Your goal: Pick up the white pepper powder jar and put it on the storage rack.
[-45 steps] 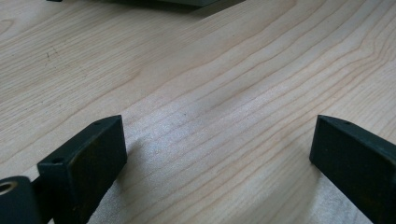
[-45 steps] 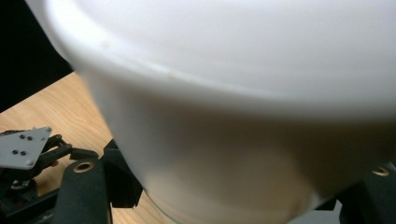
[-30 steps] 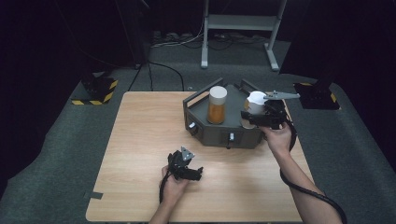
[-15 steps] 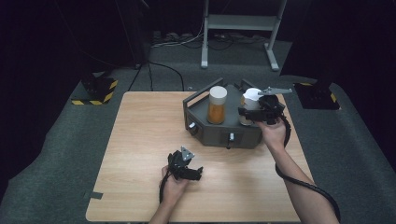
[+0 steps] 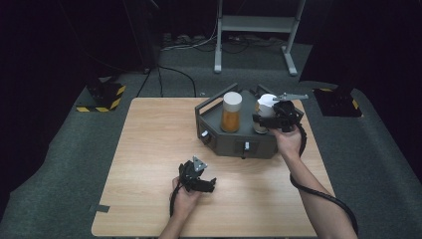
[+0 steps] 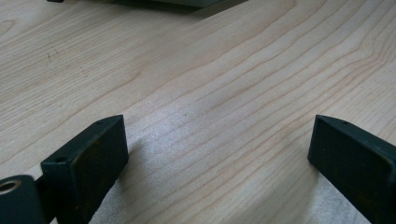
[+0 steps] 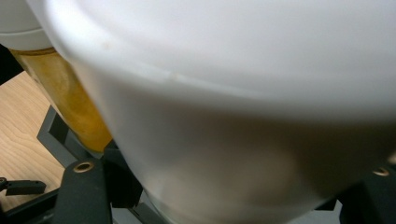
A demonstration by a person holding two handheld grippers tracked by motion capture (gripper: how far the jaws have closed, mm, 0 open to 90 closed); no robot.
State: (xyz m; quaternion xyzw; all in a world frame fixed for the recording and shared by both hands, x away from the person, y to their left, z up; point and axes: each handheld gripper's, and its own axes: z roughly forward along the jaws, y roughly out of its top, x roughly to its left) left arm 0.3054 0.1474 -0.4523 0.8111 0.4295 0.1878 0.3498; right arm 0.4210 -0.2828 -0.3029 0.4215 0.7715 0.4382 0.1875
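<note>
The right arm is reaching forward along the counter's right edge, wrist level, its tongs closing sideways around a white-lidded jar. That jar is standing in the right slot of a grey angular tray near the far right corner; close up, its wall is looking smooth, milky and rounded. An amber jar, cylindrical with a white cap, is sitting upright just beside it. The left hand is resting by the near edge, its tongs lying wide apart over pale, grained wood, holding nothing.
</note>
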